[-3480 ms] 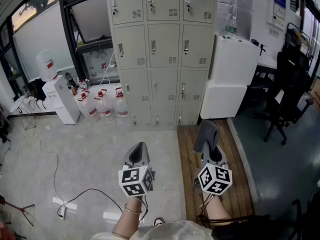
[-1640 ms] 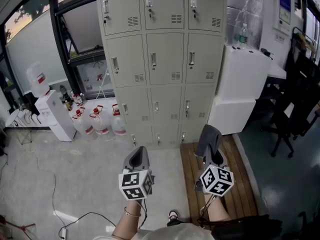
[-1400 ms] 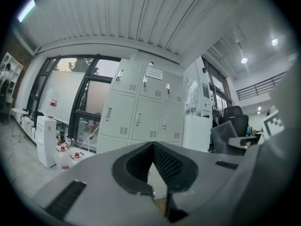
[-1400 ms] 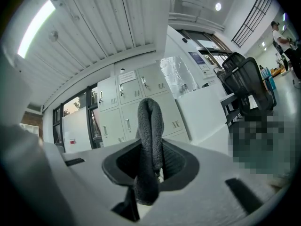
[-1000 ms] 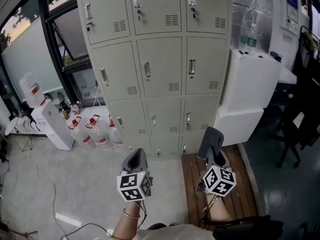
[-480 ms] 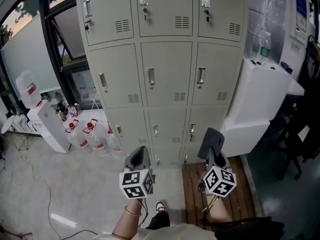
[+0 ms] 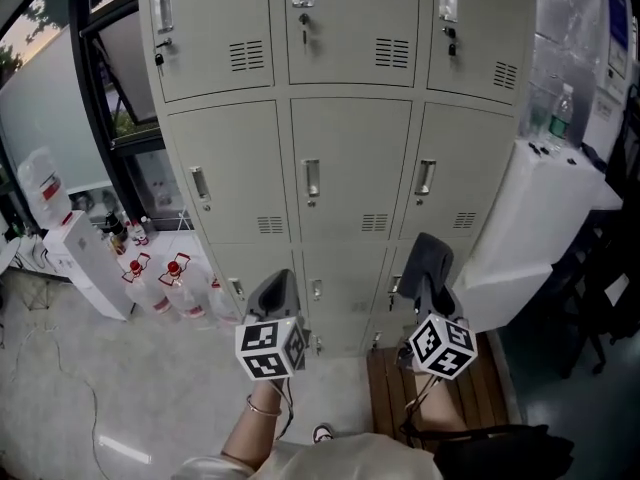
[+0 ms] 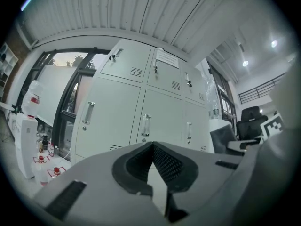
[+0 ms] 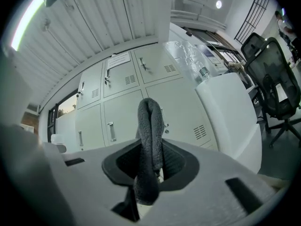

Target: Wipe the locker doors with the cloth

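The beige locker doors [image 7: 350,168] stand straight ahead, three columns wide, each with a metal handle. My right gripper [image 7: 430,286] is held low in front of the bottom right doors and is shut on a folded dark grey cloth [image 7: 427,260]. In the right gripper view the cloth [image 9: 150,135] sticks up out of the jaws, still apart from the lockers [image 9: 122,121]. My left gripper [image 7: 277,286] is beside it, shut with nothing in it. In the left gripper view it [image 8: 153,147] points at the middle doors [image 8: 155,121].
Several water jugs [image 7: 170,280] and a white dispenser [image 7: 85,268] stand on the floor at the left. A white cabinet [image 7: 540,218] with a bottle [image 7: 562,113] on it adjoins the lockers on the right. A wooden platform [image 7: 485,398] lies below it.
The lockers have come much closer and now fill the upper view. Both grippers keep the same posture; the cloth stays in the right one.
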{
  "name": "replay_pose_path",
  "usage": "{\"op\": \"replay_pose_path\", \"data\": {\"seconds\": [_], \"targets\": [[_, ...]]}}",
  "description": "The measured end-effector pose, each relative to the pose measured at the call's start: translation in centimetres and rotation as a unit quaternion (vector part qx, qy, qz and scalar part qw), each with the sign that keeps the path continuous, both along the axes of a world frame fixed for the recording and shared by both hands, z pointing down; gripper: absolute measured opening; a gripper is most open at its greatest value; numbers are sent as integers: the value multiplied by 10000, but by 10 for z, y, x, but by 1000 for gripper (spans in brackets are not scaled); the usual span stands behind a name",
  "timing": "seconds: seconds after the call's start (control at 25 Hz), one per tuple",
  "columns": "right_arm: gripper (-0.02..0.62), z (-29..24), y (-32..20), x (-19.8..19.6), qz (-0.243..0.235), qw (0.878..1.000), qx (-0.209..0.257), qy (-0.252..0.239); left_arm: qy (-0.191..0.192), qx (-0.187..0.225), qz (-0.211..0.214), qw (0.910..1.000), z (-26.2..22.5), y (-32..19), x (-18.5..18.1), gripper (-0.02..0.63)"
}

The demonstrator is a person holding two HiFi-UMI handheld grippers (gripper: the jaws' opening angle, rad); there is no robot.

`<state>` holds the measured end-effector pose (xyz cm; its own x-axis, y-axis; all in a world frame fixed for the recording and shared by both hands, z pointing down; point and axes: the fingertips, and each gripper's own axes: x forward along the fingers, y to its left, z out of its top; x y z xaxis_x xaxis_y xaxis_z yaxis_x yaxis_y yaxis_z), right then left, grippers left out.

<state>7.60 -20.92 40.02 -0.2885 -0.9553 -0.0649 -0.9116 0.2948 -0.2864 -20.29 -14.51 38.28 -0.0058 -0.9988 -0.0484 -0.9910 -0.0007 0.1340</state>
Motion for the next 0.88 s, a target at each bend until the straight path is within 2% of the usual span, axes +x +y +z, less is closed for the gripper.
{"op": "replay_pose_path", "data": {"seconds": [0.36, 0.56, 0.88], "targets": [[72, 1, -72, -47, -43, 10000, 51, 23, 149, -157, 112, 9997, 16, -80, -38, 3], [72, -4, -91, -54, -64, 9997, 170, 159, 251, -375, 203, 9988, 34, -107, -36, 3], [72, -18, -114, -63, -324, 9986, 332, 271, 217, -339, 15, 9992, 28, -125, -34, 3]]}}
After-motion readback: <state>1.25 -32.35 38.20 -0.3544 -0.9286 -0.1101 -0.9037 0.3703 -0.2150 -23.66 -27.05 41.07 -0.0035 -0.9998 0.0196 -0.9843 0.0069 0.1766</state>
